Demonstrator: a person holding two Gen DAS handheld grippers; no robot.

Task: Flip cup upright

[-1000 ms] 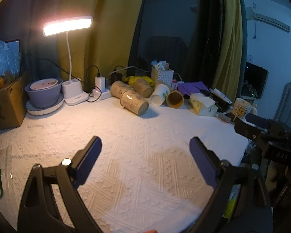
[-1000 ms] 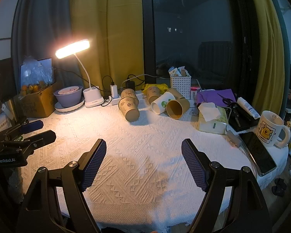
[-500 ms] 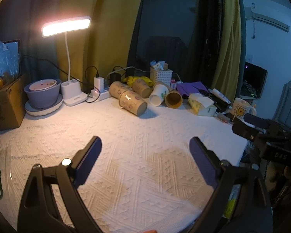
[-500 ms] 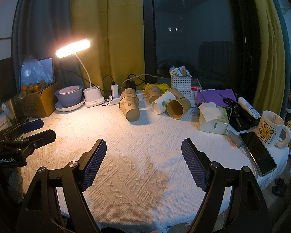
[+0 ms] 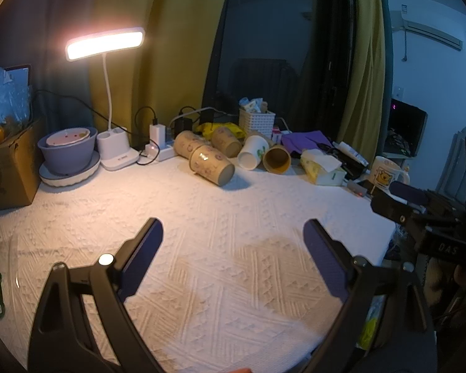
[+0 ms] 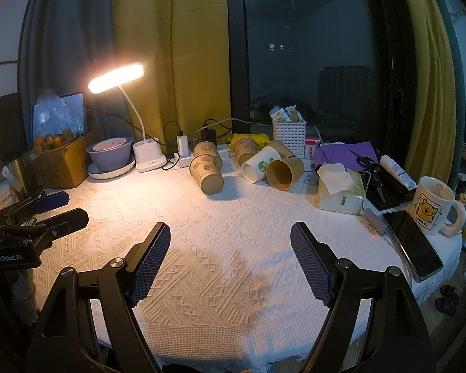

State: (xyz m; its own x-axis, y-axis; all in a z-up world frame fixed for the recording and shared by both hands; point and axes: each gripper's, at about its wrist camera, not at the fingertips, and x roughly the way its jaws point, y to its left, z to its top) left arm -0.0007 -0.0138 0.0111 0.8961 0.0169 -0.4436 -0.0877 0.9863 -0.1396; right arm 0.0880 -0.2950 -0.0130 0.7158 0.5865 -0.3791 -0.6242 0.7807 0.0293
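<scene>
Five paper cups lie on their sides at the back of the bench (image 6: pixel 233 248), on its white woven cloth. From left to right they are two patterned brown cups, one behind the other, with the nearer cup (image 6: pixel 206 172) pointing its base forward; a third patterned cup (image 6: pixel 245 150) behind; a white cup with a green mark (image 6: pixel 259 164); and a plain brown cup (image 6: pixel 284 169) with its mouth forward. To their left stand one lit desk lamp (image 6: pixel 147 155) and one purple bowl (image 6: pixel 110 152) on a plate.

One left gripper (image 5: pixel 233 239) and one right gripper (image 6: pixel 230 239) hang over the bare front of the cloth, well apart from the cups, each with its jaws wide apart and nothing between them.

Only the right wrist view shows the phone (image 6: pixel 411 239) lying flat beside the bear mug (image 6: pixel 433 209). Only the left wrist view shows the wall air conditioner (image 5: pixel 428 32).
</scene>
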